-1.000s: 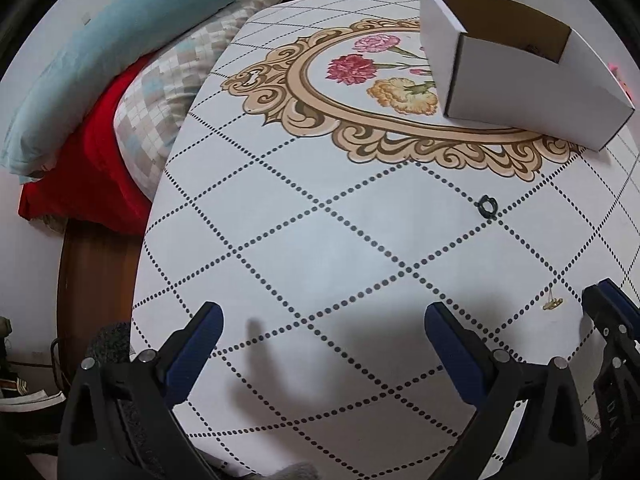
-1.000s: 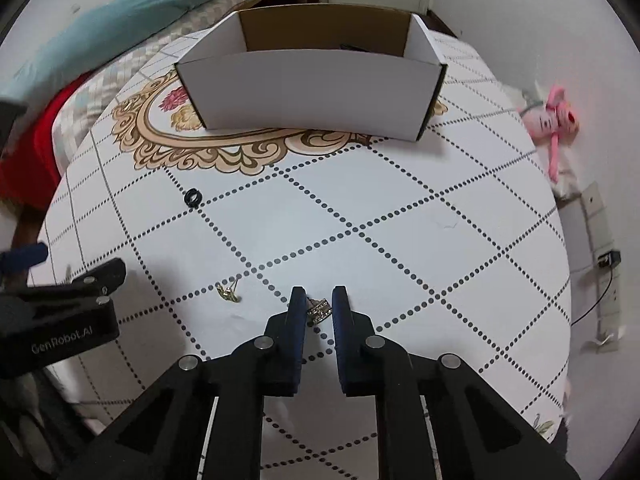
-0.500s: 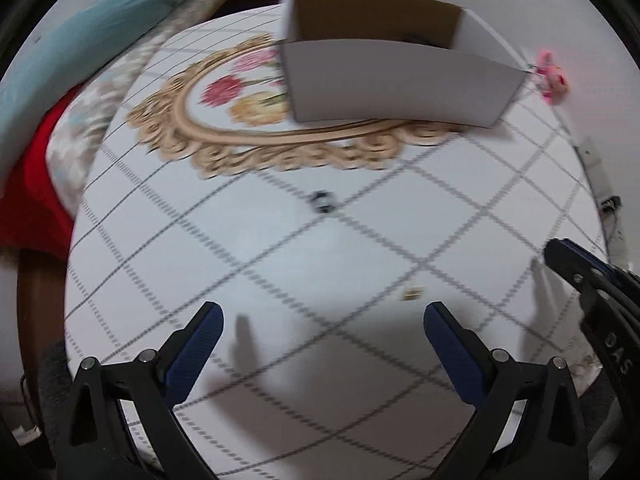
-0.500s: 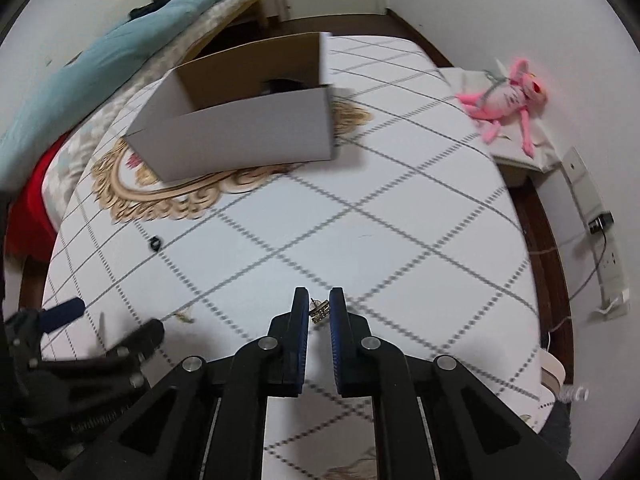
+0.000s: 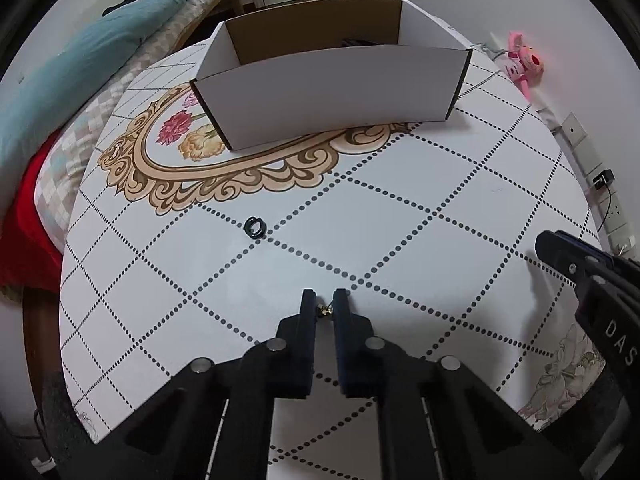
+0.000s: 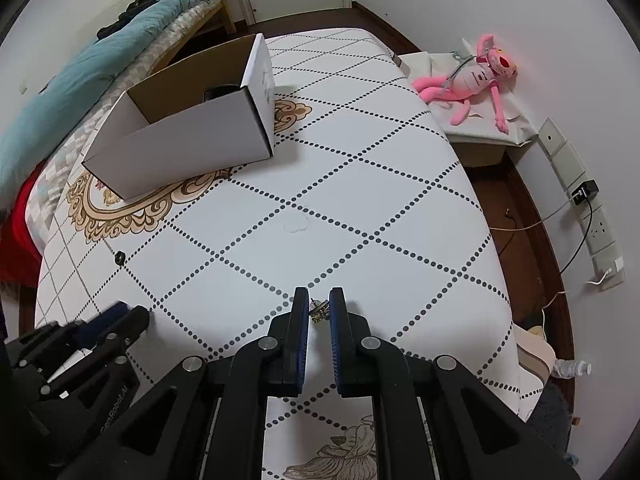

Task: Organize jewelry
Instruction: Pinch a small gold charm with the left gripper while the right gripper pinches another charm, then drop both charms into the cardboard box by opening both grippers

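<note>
Left gripper [image 5: 324, 304], seen through its own wrist camera, has its 2 black fingers drawn nearly together on a small gold-coloured earring [image 5: 323, 310], which sits pinched near the very tips, probably because so tiny a piece gives no other purchase. Ahead on the white tablecloth with dotted diamond lines [image 5: 400, 216] lies a small black ring [image 5: 255, 227], well apart from the gripper and untouched, and beyond it stands the open white cardboard box [image 5: 332, 100], resting partly on the printed floral medallion; judging by the task, that box is where the jewelry is meant to go. At the right edge the other tool's dark tip intrudes. Right gripper [image 6: 319, 308], in its own view, likewise has its blue-padded fingers [image 6: 337, 312] pressed close around a second small gold-coloured earring [image 6: 318, 311], held above the cloth. From here the box stands far left, with a dark object inside that is too small to identify. With both tools loaded, carrying each piece over the box's rim looks like the step in hand.
</note>
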Motion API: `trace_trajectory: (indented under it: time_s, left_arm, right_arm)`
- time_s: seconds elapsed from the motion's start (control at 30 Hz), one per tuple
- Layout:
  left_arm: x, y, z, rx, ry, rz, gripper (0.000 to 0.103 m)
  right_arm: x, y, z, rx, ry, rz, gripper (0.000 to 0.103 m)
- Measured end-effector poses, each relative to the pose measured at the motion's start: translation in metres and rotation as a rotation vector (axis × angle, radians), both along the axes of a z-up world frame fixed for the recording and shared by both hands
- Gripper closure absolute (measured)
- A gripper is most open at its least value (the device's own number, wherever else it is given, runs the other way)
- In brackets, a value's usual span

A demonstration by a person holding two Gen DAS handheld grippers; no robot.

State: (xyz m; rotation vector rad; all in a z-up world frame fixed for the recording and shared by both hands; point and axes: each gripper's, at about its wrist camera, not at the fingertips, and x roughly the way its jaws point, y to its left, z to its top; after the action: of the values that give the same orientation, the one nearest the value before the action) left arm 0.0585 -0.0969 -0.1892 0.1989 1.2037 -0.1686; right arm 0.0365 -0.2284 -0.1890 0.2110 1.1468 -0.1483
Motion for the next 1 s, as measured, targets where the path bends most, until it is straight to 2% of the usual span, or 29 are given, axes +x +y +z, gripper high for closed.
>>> trace_trajectory:
  time_s: [0.17, 0.3, 0.43, 0.57, 0.67, 0.8, 0.9, 1.0]
  left_arm:
    - [0.0, 0.002, 0.003, -0.015, -0.005, -0.01, 0.097]
    - [0.003, 0.005, 0.016, -0.053, -0.015, -0.01, 0.097]
    - [0.016, 0.013, 0.045, -0.125, -0.034, 0.004, 0.097]
    - [0.041, 0.025, 0.083, -0.216, -0.068, 0.032, 0.097]
    - [0.067, 0.032, 0.112, -0.258, -0.106, 0.046, 0.097]
    - [0.103, 0.039, 0.13, -0.269, -0.137, 0.059, 0.097]
    - [0.128, 0.039, 0.13, -0.255, -0.132, 0.061, 0.097]
    - [0.155, 0.039, 0.117, -0.238, -0.084, 0.058, 0.097]
  right_arm:
    - [0.002, 0.0, 0.004, 0.004, -0.013, -0.001, 0.092]
    - [0.004, 0.001, 0.01, 0.017, -0.028, 0.001, 0.092]
    - [0.01, 0.0, 0.025, 0.04, -0.053, 0.006, 0.092]
    - [0.022, -0.004, 0.053, 0.092, -0.104, 0.008, 0.092]
    - [0.037, -0.005, 0.077, 0.126, -0.153, 0.02, 0.092]
    - [0.07, -0.004, 0.108, 0.159, -0.211, 0.045, 0.092]
    - [0.099, -0.002, 0.116, 0.174, -0.219, 0.064, 0.092]
    - [0.135, -0.001, 0.111, 0.213, -0.184, 0.09, 0.092]
